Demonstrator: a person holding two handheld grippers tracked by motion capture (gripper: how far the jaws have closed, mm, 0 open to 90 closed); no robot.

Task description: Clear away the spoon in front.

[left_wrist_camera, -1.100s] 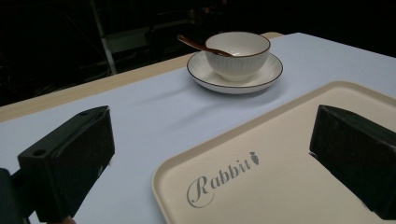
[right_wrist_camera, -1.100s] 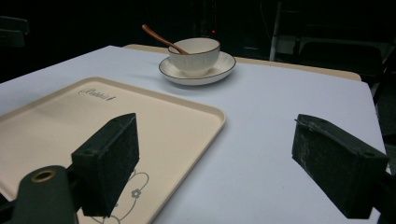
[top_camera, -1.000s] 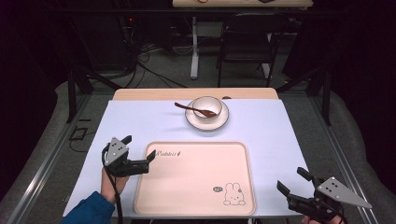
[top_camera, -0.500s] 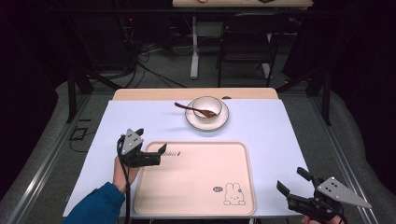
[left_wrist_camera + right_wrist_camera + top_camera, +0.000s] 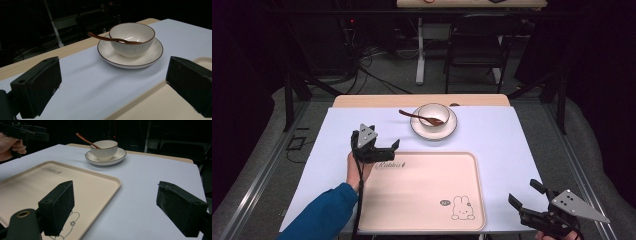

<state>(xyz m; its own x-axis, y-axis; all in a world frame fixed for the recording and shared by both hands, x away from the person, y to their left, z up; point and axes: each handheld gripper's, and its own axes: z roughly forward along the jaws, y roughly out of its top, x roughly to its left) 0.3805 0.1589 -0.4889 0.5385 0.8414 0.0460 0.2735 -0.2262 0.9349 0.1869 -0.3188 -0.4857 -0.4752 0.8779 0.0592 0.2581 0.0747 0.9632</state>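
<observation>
A white bowl [image 5: 433, 114] with a brown rim stands on a white saucer [image 5: 449, 130] at the far middle of the table. A brown spoon [image 5: 412, 115] rests in the bowl, its handle out to the left. A beige tray [image 5: 422, 190] with a rabbit drawing lies near the front. My left gripper [image 5: 391, 148] hovers open at the tray's far left corner, its jaws toward the bowl [image 5: 131, 38]. My right gripper [image 5: 523, 196] stands open near the front right, off the tray [image 5: 57, 185], facing the bowl [image 5: 103, 149].
A pale blue mat [image 5: 492, 145] covers the wooden table [image 5: 362, 100]. Behind the table stand a dark chair [image 5: 474, 45] and cables on the floor. Metal rails [image 5: 257, 180] run along both sides.
My left gripper has moved forward and to the right, from the tray's left side up to its far left corner. The right gripper has stayed in place.
</observation>
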